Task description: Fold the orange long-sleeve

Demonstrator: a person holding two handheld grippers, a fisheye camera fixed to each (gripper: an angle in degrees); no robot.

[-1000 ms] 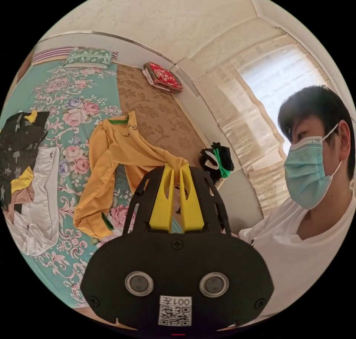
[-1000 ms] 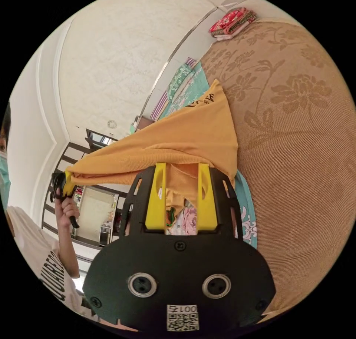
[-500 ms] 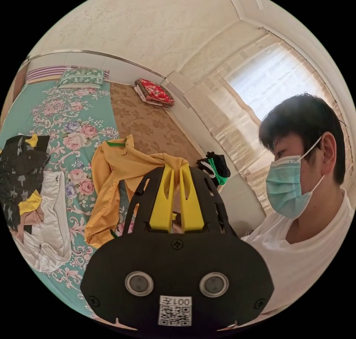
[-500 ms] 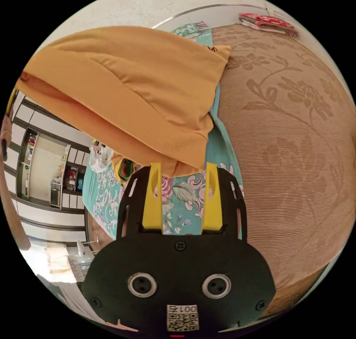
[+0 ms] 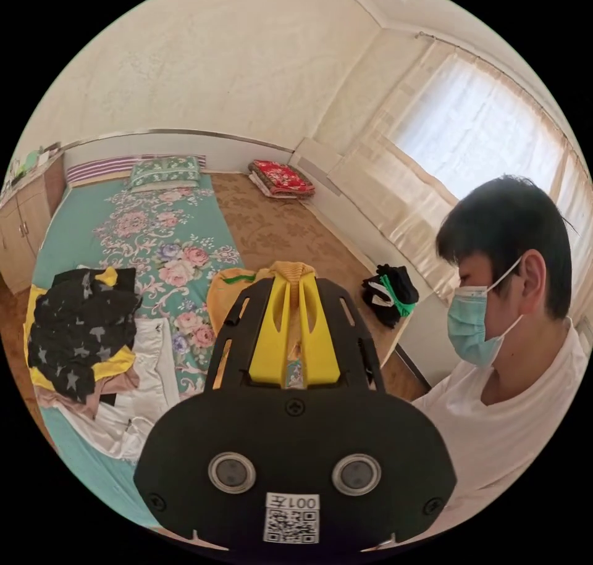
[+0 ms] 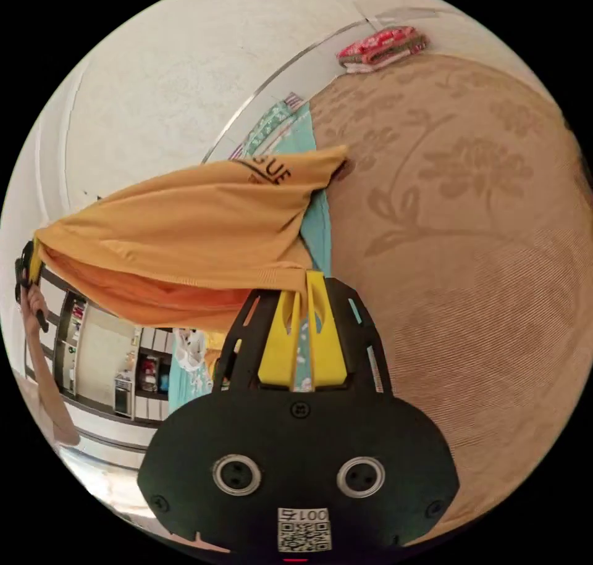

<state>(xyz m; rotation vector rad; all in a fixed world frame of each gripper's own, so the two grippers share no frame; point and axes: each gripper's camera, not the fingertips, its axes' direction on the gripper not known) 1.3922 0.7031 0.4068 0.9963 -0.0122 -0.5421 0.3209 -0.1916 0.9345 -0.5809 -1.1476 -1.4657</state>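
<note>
Orange shirt [image 6: 185, 231] hangs stretched: right gripper [image 6: 302, 281] just clamped its edge, left gripper [image 5: 295, 279] already pinching, ready to fold

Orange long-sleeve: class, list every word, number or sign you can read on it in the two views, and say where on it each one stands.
"GUE": black print on the long-sleeve, near its far corner in the right gripper view; any letters before it are lost in a fold.
Left gripper view: no print readable on it.
</note>
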